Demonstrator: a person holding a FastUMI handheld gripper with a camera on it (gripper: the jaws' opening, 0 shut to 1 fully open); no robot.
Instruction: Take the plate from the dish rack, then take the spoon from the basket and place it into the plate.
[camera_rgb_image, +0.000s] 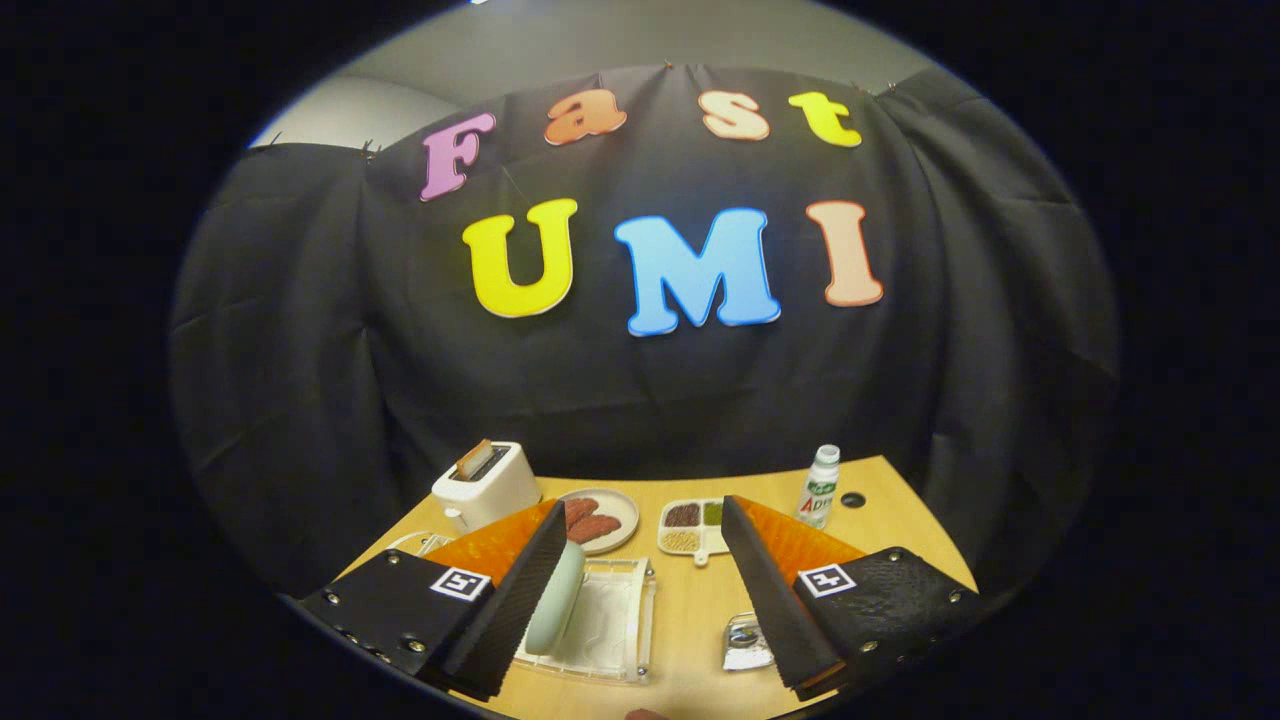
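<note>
In the gripper view, a light wooden table (880, 500) is seen with a rounded far edge, backed by a black cloth wall (300, 350); above the cloth a strip of pale grey room wall (620, 40) is visible. The gripper (645, 590) is held wide open above the table, its two black-padded fingers (520, 600) spread well apart with nothing clamped between them. A pale green plate (555, 600) is seen standing on edge in a clear plastic rack (610, 620), just beside the inner face of the left finger; whether it touches the pad cannot be told. Beyond the fingers a white toaster (487, 487) with a slice in its slot is set near the far left, a round dish (600, 520) with reddish-brown pieces lies beside it, then a small divided tray (692, 527) of grains, and a white bottle (820, 487) stands to the right. A small shiny metal object (745, 643) lies by the right finger; what it is cannot be told.
</note>
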